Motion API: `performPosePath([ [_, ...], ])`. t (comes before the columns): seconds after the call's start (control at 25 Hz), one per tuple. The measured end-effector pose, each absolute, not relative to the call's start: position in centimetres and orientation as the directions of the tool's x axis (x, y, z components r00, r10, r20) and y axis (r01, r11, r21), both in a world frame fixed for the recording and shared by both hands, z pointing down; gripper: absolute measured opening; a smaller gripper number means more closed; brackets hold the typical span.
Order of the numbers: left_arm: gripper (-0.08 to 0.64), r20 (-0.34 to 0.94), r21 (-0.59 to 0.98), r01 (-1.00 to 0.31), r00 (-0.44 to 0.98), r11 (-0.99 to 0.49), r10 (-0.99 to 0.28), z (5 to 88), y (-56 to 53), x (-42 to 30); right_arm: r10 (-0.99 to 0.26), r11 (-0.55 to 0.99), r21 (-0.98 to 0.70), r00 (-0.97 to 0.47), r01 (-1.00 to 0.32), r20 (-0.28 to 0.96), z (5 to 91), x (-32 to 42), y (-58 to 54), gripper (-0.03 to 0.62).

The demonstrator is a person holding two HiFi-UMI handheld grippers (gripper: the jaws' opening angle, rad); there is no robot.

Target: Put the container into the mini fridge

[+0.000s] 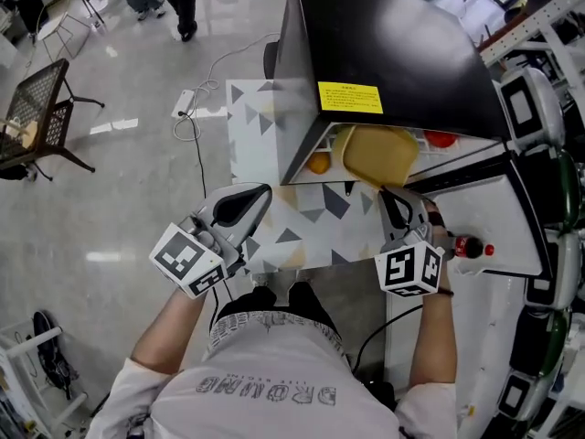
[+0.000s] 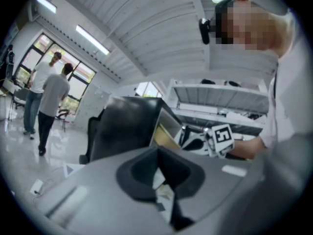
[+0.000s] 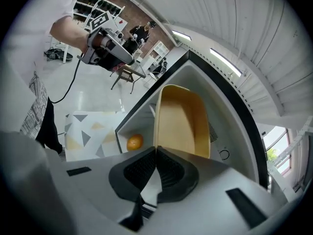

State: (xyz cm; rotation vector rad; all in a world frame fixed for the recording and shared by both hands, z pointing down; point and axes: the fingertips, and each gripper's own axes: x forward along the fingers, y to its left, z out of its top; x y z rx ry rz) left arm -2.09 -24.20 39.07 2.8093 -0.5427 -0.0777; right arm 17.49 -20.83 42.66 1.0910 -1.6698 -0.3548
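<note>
**A:** From the head view, where was the container?

**B:** The yellow container (image 1: 379, 154) sat in the mouth of the mini fridge (image 1: 384, 44), partly under its black top. An orange (image 1: 318, 164) was just beside it inside. The right gripper (image 1: 393, 199) reached up to its near rim. The left gripper (image 1: 260, 195) hung over the patterned table (image 1: 251, 126), apart from the container. A red-capped bottle (image 1: 466, 247) sat in the open door (image 1: 494, 199).

**A:** And the left gripper view?

**B:** The left gripper's (image 2: 157, 153) jaws were pressed together with nothing between them. Beyond them stood the fridge (image 2: 122, 126), with the other gripper (image 2: 193, 141) at its opening.

**A:** The right gripper view?

**B:** There the right gripper (image 3: 155, 151) was clenched on the thin near wall of the container (image 3: 181, 121), which filled much of the white cavity. The orange (image 3: 134, 142) lay off to one side, not touching it. I couldn't tell whether the container's base rested on the fridge floor.

**A:** So how should the step be finished?

**B:** I judged the placing nearly done. A pinch on one thin edge lets a container swing, so it wanted a slow, level push deeper in. It also had to be steered away from the orange and lowered until the base was fully borne. Only then should the jaws part and draw straight back, so the rim isn't dragged out. The idle gripper was best kept clear, ready for the door.
</note>
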Motion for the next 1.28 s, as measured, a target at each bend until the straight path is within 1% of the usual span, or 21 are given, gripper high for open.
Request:
performPosePath([
  [0.68, 0.005, 0.009, 0.29, -0.473, 0.871, -0.832, -0.492, 39.0, -25.6, 0.4, -0.741, 0.658, 0.692, -0.095, -0.298, 0.664, 41.6, 19.8, -27.1, 0.006],
  [0.88, 0.005, 0.011, 0.289, -0.499, 0.855, -0.817, -0.518, 38.9, -25.8, 0.9, -0.711, 0.696, 0.676, -0.097, -0.242, 0.697, 42.2, 20.3, -28.5, 0.006],
  [1.28, 0.005, 0.006, 0.294, -0.534, 0.83, -0.792, -0.557, 39.0, -26.1, 1.3, -0.67, 0.74, 0.646, -0.112, -0.188, 0.734, 42.6, 20.7, -29.8, 0.008],
])
